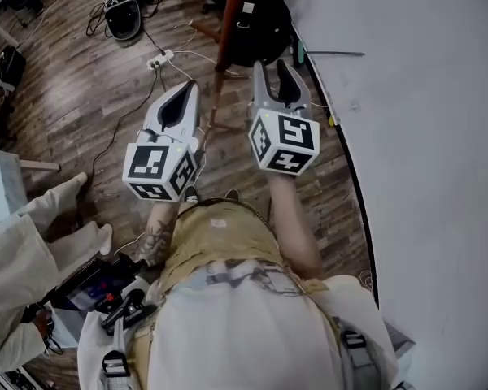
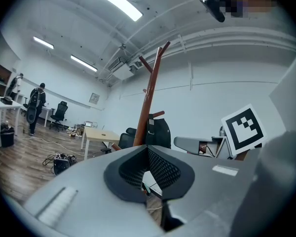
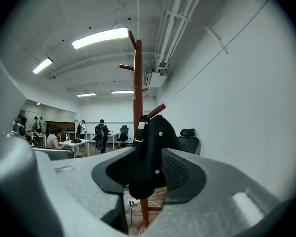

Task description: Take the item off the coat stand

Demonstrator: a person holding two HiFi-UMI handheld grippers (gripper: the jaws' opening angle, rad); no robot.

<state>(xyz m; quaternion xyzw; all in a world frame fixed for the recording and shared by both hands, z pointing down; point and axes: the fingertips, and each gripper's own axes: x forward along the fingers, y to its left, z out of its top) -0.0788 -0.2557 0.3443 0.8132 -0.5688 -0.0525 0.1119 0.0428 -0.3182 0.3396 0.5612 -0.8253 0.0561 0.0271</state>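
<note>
A black bag point(image 1: 264, 31) hangs from a peg of the reddish-brown wooden coat stand point(image 1: 232, 15). In the right gripper view the bag point(image 3: 150, 152) hangs in front of the stand's pole point(image 3: 137, 83), and it shows between the spread jaws. My right gripper point(image 1: 275, 67) is open just below the bag, and its pads do not press on it. My left gripper point(image 1: 190, 86) is shut and empty, to the left of the stand's base. In the left gripper view the stand point(image 2: 150, 98) and the bag point(image 2: 160, 132) lie ahead.
A white power strip point(image 1: 160, 58) and a black device with cables point(image 1: 122, 15) lie on the wood floor behind the stand. A white wall point(image 1: 423, 136) runs along the right. A person in white point(image 1: 16, 250) is at the left. Desks, chairs and people stand far off.
</note>
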